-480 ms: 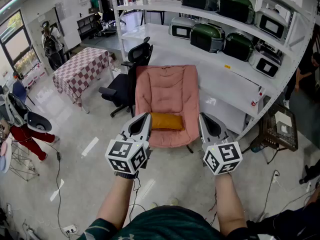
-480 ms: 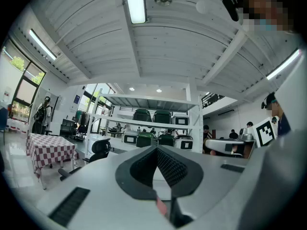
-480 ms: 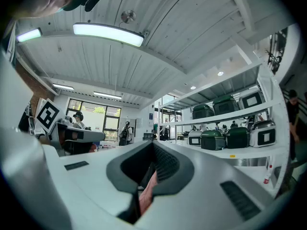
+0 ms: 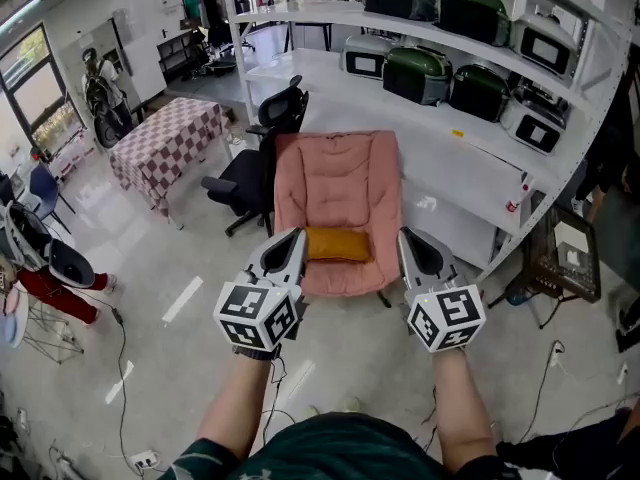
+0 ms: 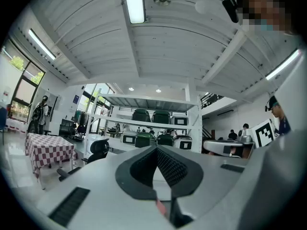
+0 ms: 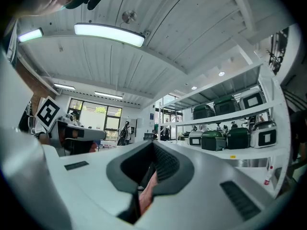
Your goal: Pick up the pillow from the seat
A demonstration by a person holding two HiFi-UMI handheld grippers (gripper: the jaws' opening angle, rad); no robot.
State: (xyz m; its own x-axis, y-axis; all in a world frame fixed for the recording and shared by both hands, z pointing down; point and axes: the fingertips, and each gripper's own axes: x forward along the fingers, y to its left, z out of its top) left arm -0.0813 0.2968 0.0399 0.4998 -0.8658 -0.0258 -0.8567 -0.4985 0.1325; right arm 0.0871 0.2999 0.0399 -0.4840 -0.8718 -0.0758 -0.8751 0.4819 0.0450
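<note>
Pink seat point(image 4: 338, 183), mustard pillow point(image 4: 337, 244), pale floor point(image 4: 360, 358)

No lettering legible anywhere — signs and labels too small.

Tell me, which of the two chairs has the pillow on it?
The pink padded chair in the middle: the yellow pillow lies on its seat. The black office chair on its left has none.
</note>
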